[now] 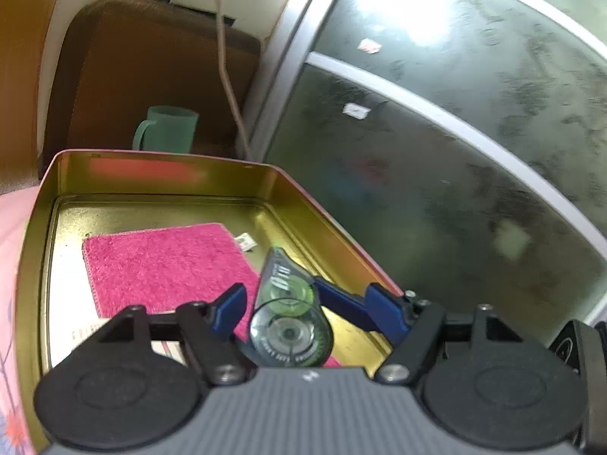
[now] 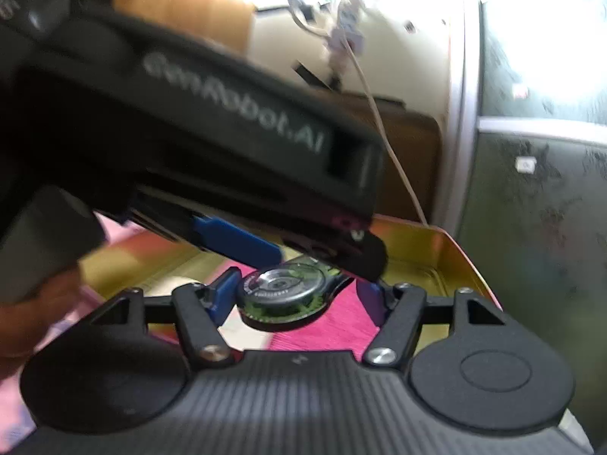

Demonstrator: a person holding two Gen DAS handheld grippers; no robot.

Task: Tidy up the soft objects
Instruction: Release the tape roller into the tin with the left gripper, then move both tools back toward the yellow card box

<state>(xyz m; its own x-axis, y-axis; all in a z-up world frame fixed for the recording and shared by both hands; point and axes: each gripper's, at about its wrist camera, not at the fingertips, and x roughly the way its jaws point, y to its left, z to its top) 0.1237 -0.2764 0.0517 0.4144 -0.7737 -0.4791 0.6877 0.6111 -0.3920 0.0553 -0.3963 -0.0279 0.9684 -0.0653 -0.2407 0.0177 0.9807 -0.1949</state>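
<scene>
A fluffy pink cloth (image 1: 163, 265) is lying flat inside the shiny golden tin (image 1: 159, 178). The left gripper (image 1: 280, 299) is hovering released around a glossy teardrop-shaped tape dispenser (image 1: 286, 314). The right gripper (image 2: 292, 292) is also standing released around it.

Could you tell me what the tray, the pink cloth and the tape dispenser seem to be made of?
The tray looks like thin metal with a glossy gold finish that mirrors its surroundings. The pink cloth seems to be fluffy terry fabric. The tape dispenser appears to be clear, tinted plastic, its inner wheels showing through.
</scene>
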